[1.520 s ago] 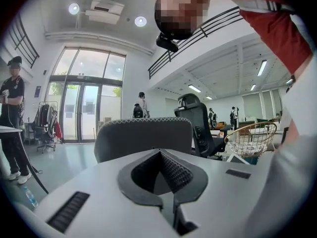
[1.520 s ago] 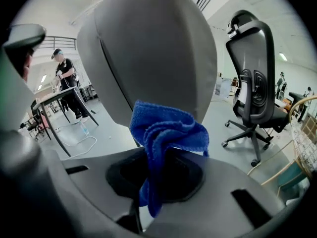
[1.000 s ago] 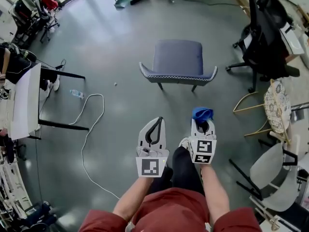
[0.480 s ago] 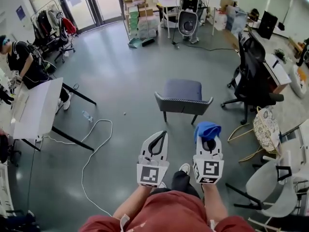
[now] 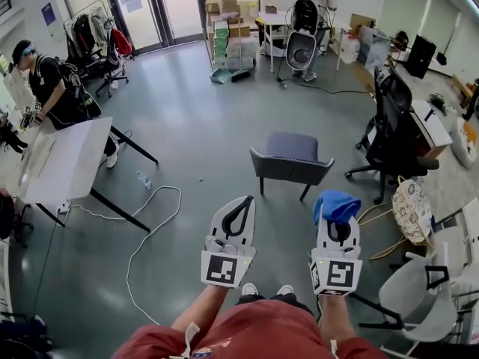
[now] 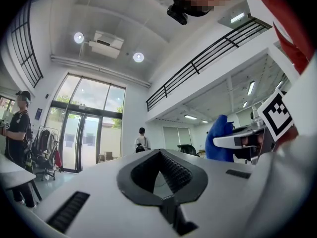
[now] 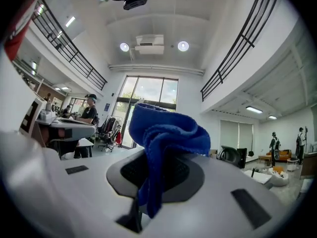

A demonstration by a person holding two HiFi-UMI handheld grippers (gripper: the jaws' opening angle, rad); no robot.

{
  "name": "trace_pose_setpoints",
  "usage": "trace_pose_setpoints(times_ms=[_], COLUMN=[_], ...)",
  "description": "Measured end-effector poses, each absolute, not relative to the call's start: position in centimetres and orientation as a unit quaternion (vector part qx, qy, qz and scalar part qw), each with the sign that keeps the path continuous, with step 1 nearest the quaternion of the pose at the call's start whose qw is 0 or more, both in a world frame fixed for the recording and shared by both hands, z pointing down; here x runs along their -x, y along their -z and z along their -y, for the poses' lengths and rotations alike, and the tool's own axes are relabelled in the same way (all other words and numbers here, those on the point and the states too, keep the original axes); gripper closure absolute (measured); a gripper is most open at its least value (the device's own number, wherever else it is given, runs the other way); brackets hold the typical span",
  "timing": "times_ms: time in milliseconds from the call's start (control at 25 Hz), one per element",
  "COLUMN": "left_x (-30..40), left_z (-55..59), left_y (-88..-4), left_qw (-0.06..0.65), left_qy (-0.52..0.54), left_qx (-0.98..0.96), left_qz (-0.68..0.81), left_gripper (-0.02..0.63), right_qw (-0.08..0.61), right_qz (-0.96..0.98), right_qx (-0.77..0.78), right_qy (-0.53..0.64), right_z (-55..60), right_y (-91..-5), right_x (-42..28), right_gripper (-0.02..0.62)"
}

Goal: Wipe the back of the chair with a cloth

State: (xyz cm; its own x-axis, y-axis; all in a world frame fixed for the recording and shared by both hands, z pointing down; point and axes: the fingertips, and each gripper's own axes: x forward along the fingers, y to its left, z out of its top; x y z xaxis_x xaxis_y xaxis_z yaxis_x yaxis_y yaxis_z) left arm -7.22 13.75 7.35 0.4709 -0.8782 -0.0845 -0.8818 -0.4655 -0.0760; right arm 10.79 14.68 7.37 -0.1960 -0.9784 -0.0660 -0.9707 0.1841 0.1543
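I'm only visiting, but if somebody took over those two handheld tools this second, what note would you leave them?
Left tool: shut, holding nothing.
Right tool: shut on the blue cloth, which is bunched over its tip.
Chair: stands on the floor ahead, well clear of both tools, with its back towards you.
Done: cloth picked up.
Left: step up to the chair and wipe its back.

A glossy grey floor (image 5: 187,111) runs to tall glass doors (image 5: 146,10). A white table (image 5: 63,163) stands left, a black office chair (image 5: 385,129) right; round ceiling lights (image 6: 138,57) glow above.
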Motion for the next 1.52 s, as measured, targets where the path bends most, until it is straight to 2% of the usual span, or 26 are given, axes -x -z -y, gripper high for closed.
trace_pose_setpoints(times_ms=[360, 1520], left_x=[6.3, 3.0], left_z=[-14.6, -14.7], left_y=[-4.5, -5.0], left_qw=[0.095, 0.103], left_qy=[-0.023, -0.018], left_qx=[0.836, 0.833], left_qz=[-0.540, -0.544], left_gripper=[0.595, 0.595], right_qw=[0.003, 0.016], right_qz=[0.776, 0.770], right_qx=[-0.622, -0.631], right_qy=[0.106, 0.095], right_z=[-15.1, -14.6], right_y=[-4.5, -6.1], right_x=[-13.2, -16.1], right_gripper=[0.535, 0.537])
